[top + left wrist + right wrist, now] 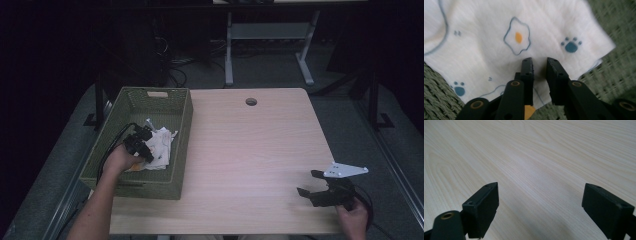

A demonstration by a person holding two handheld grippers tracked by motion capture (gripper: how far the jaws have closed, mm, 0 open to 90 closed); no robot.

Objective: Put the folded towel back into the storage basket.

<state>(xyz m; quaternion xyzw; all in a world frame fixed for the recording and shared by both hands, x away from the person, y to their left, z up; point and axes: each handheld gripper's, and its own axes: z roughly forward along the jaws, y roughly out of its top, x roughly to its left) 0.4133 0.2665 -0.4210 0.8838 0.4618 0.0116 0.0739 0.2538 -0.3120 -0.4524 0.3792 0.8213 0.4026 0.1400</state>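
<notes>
A white cloth (162,142) printed with fried eggs and blue paw marks lies crumpled on the floor of a green woven basket (182,145) at the table's left. My left gripper (147,145) reaches into the basket right over the cloth. In the left gripper view its jaws (539,61) stand close together with a narrow gap, tips at the cloth (499,30) near its edge; I see no fold pinched between them. My right gripper (307,182) rests low at the table's front right. Its jaws (540,195) are wide open over bare wood.
The basket's woven floor (619,30) shows beside the cloth. The light wooden table (250,150) has a round cable hole (251,101) near its far edge. A grey three-cornered plate (345,170) tops the right gripper. Another desk's legs (229,55) stand beyond on the dark floor.
</notes>
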